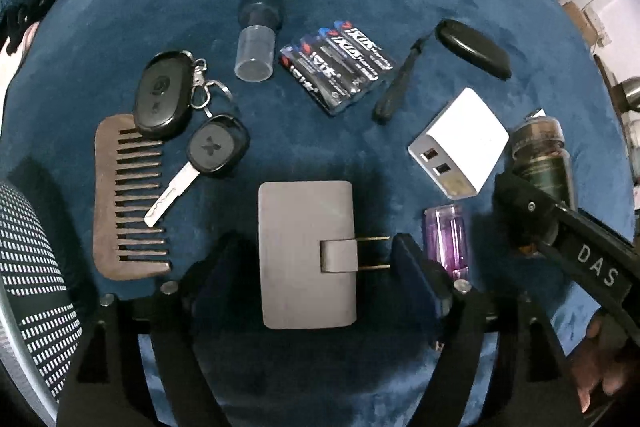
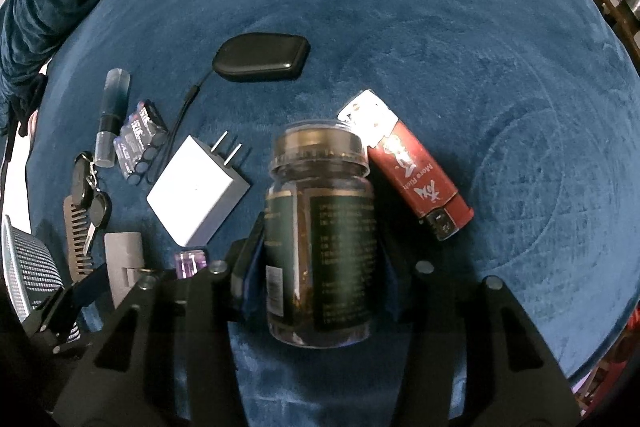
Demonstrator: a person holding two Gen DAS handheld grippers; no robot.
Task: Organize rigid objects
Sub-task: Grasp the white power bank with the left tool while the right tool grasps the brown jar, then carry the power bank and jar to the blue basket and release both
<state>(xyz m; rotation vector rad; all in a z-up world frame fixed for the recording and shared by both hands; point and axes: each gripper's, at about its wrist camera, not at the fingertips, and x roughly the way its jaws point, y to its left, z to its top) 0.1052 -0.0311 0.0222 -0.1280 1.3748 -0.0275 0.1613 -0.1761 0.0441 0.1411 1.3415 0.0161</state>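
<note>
- Gripping a dark glass jar [image 2: 320, 239] by its sides, the right gripper [image 2: 318, 259] has its fingers pressed against the green label; the jar lies lengthwise between them with its lid pointing away.
- Touching the jar's lid on the right lies a red lighter [image 2: 408, 167], tilted on the blue cloth [image 2: 440, 27].
- Spread wide, the left gripper [image 1: 308, 263] straddles a grey plug adapter [image 1: 306, 255]; its metal prongs point toward the right finger, and neither finger clearly touches it.
- Just right of that finger lies a small purple case [image 1: 446, 239].
- Beyond it sits a white charger [image 1: 460, 141], with the jar beside it.
- Farther out lie a pack of batteries [image 1: 340, 67], a clear bottle [image 1: 258, 27] and a black pouch [image 1: 474, 49] with a cord.
- On the left, a wooden comb [image 1: 116, 199] lies under the keys [image 1: 192, 131].
</note>
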